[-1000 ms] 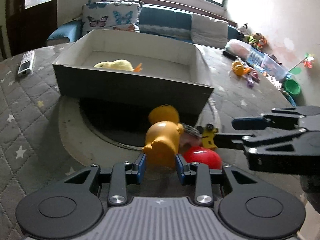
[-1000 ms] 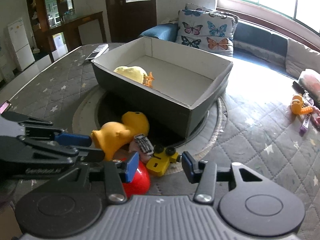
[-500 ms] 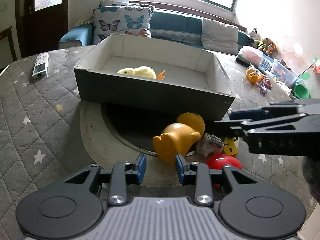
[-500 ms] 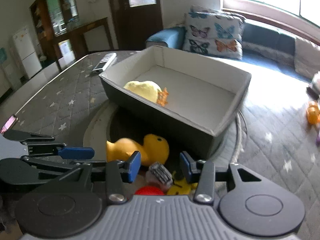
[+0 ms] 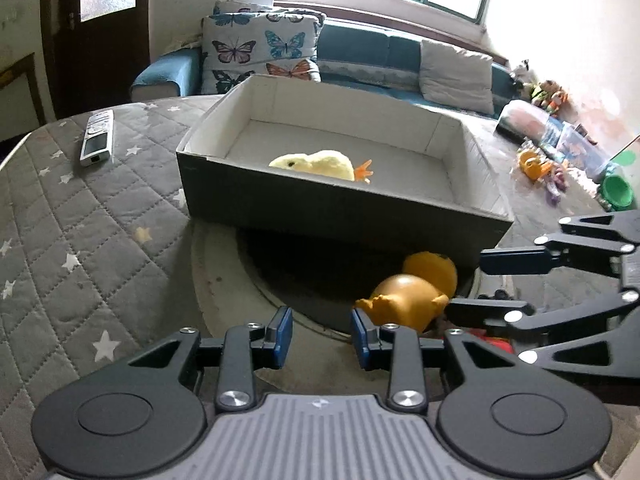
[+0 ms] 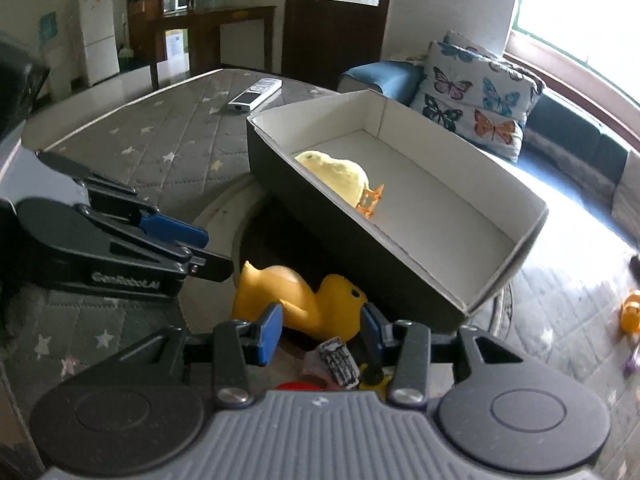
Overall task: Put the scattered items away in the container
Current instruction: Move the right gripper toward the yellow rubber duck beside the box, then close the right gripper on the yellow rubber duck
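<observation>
One fluffy chick (image 5: 316, 164), cardboard box (image 5: 344, 212)

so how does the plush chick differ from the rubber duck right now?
The plush chick lies inside the box; the rubber duck lies outside, on the table by the box's near wall. The chick is pale yellow and fuzzy; the duck is deeper orange-yellow, smooth and glossy. Neither is held by a claw.

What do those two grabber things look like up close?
Both the left gripper and the right gripper are black plastic with blue fingertip pads, silver screws, two round discs and a ribbed grey middle. The left one has "GenRobot.AI" lettering on its side.
</observation>
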`<state>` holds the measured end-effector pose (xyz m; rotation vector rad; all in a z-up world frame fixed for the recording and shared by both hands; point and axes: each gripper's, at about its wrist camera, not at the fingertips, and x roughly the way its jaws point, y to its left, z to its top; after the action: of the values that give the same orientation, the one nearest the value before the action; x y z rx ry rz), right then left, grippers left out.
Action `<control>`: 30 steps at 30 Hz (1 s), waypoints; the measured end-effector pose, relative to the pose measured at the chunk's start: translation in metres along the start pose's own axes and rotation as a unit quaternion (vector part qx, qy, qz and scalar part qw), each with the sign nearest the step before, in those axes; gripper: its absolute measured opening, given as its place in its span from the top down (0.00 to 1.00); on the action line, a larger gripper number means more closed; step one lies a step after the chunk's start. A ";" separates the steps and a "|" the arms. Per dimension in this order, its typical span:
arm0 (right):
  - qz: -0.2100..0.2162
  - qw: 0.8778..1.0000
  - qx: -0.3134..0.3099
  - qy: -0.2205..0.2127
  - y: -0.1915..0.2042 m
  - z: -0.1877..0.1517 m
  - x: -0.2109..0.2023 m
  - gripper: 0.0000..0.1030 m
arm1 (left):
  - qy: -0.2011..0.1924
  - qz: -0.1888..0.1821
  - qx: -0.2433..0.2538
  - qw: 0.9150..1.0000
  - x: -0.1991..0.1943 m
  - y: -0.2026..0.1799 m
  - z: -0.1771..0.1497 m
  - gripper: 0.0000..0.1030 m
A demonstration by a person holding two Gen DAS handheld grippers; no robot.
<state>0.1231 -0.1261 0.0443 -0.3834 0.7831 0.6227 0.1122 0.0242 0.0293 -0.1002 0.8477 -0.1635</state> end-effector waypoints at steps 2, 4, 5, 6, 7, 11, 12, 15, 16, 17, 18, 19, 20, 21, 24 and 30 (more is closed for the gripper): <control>0.003 1.000 -0.018 -0.002 0.003 0.001 0.002 0.57 | -0.002 -0.009 -0.006 1.000 -0.003 0.003 0.000 0.66; 0.008 0.999 -0.038 -0.002 0.007 0.002 0.004 0.57 | -0.003 -0.014 -0.008 1.000 -0.004 0.003 0.000 0.66; 0.011 0.999 -0.047 -0.001 0.009 0.003 0.005 0.57 | -0.003 -0.015 -0.006 1.000 -0.004 0.002 0.001 0.66; 0.014 0.998 -0.056 0.001 0.011 0.003 0.006 0.57 | -0.002 -0.015 -0.003 1.000 -0.003 0.000 0.003 0.66; 0.017 0.998 -0.063 0.002 0.013 0.004 0.007 0.57 | -0.003 -0.015 0.001 1.000 -0.003 -0.002 0.004 0.66; 0.020 0.998 -0.067 0.005 0.012 0.003 0.010 0.58 | -0.010 -0.028 0.015 0.999 -0.006 -0.008 0.006 0.66; 0.020 0.998 -0.060 0.007 0.009 0.003 0.010 0.58 | -0.011 -0.035 0.023 0.999 -0.007 -0.011 0.006 0.66; 0.034 0.999 -0.013 0.012 -0.006 0.002 0.011 0.57 | -0.014 -0.045 0.047 0.998 -0.010 -0.016 0.002 0.66; 0.038 0.999 0.007 0.014 -0.013 0.002 0.011 0.57 | -0.014 -0.048 0.056 0.997 -0.010 -0.018 0.001 0.66; 0.043 0.998 0.031 0.017 -0.020 0.002 0.011 0.56 | -0.014 -0.049 0.066 0.997 -0.009 -0.020 0.000 0.66; 0.046 0.997 0.056 0.018 -0.027 0.003 0.011 0.54 | -0.013 -0.051 0.074 0.996 -0.008 -0.021 0.000 0.66; 0.048 0.995 0.081 0.019 -0.034 0.003 0.011 0.54 | -0.012 -0.055 0.081 0.995 -0.006 -0.023 0.001 0.66; 0.051 0.993 0.105 0.019 -0.041 0.003 0.011 0.54 | -0.012 -0.058 0.088 0.994 -0.005 -0.025 0.001 0.66; 0.054 0.990 0.127 0.020 -0.047 0.002 0.011 0.53 | -0.011 -0.061 0.095 0.993 -0.004 -0.027 0.002 0.66; 0.063 0.983 0.169 0.024 -0.058 0.001 0.014 0.53 | -0.012 -0.059 0.122 0.991 0.000 -0.034 0.004 0.66; 0.068 0.971 0.225 0.035 -0.064 0.005 0.027 0.53 | -0.009 -0.062 0.143 0.988 0.009 -0.039 0.006 0.65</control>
<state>0.1820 -0.1620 0.0333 0.0665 0.9964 0.5413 0.1185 -0.0153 0.0331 0.1157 0.7926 -0.3988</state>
